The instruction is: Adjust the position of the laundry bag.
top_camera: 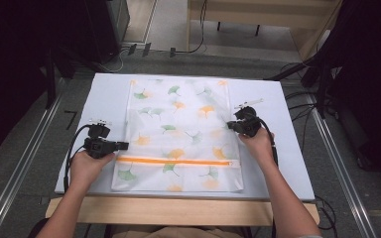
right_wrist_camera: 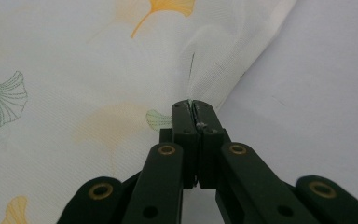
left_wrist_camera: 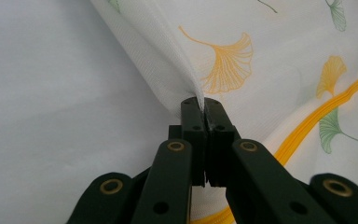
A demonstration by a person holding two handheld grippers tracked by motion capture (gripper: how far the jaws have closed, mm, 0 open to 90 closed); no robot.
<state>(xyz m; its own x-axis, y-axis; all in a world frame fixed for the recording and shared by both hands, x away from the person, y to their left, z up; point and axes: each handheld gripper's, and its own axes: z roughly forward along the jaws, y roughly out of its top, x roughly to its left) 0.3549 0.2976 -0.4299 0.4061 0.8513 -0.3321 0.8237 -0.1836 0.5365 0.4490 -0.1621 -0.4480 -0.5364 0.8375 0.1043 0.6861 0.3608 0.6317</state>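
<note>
A white mesh bag [top_camera: 178,134] printed with green and orange ginkgo leaves lies flat on the table, its orange zipper [top_camera: 178,161] running across near the front. My left gripper [top_camera: 125,145] is shut on the bag's left edge; in the left gripper view the jaws [left_wrist_camera: 204,100] pinch a raised fold of mesh [left_wrist_camera: 177,79]. My right gripper [top_camera: 229,126] is shut on the bag's right edge, and the right gripper view shows the mesh [right_wrist_camera: 214,74] pulled up into the closed tips [right_wrist_camera: 192,103].
The bag rests on a pale blue-grey tabletop [top_camera: 287,148] with a wooden front edge [top_camera: 178,210]. Cables trail from both grippers. Metal rails [top_camera: 25,163] run along the floor on both sides, and black stands [top_camera: 322,69] rise at the back right.
</note>
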